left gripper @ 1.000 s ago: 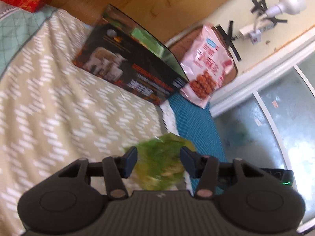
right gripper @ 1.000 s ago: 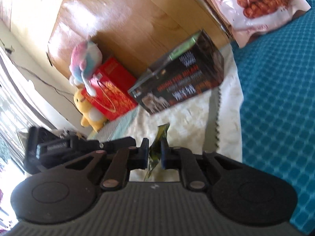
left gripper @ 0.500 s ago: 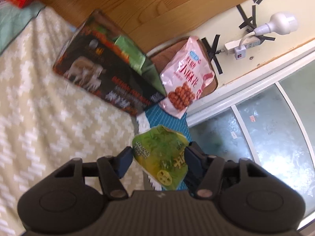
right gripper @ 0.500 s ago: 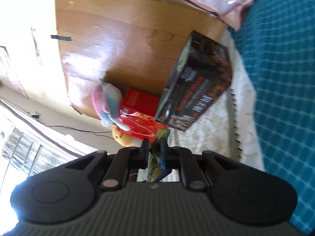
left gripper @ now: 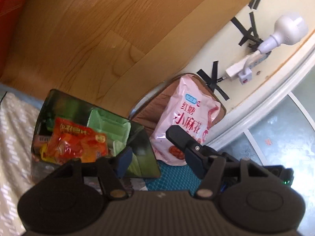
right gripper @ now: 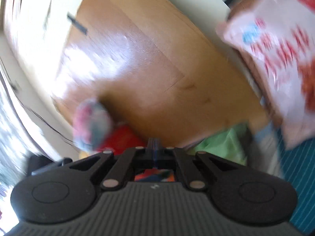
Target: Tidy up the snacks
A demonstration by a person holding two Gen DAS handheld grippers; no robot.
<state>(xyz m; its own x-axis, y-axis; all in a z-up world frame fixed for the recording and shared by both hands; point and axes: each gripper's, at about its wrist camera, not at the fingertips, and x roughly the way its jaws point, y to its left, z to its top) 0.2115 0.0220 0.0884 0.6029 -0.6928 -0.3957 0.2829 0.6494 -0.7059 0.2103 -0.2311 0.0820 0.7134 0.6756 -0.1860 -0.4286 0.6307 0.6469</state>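
Observation:
In the left wrist view my left gripper (left gripper: 151, 147) is open and empty, just above the open dark box (left gripper: 145, 157). The box holds a red-orange snack packet (left gripper: 76, 143) and light green packets (left gripper: 108, 125). A pink snack bag (left gripper: 189, 114) leans on a brown cushion to the right of the box. The right wrist view is blurred by motion. My right gripper (right gripper: 154, 147) has its fingers pressed together with nothing showing between them. The green packet (right gripper: 224, 143) and the pink bag (right gripper: 275, 45) show to its right.
A wooden headboard (left gripper: 98, 39) rises behind the box. A white bulb and power strip (left gripper: 275, 39) are taped to the wall at right. A patterned beige blanket (left gripper: 13, 137) lies left, a teal mat (left gripper: 173, 177) below. A plush toy (right gripper: 90, 123) and a red bag (right gripper: 122, 137) stand left.
The green snack packet between my left fingers half a second ago is gone. The left gripper has moved over the box. The right gripper no longer shows a packet and swings fast.

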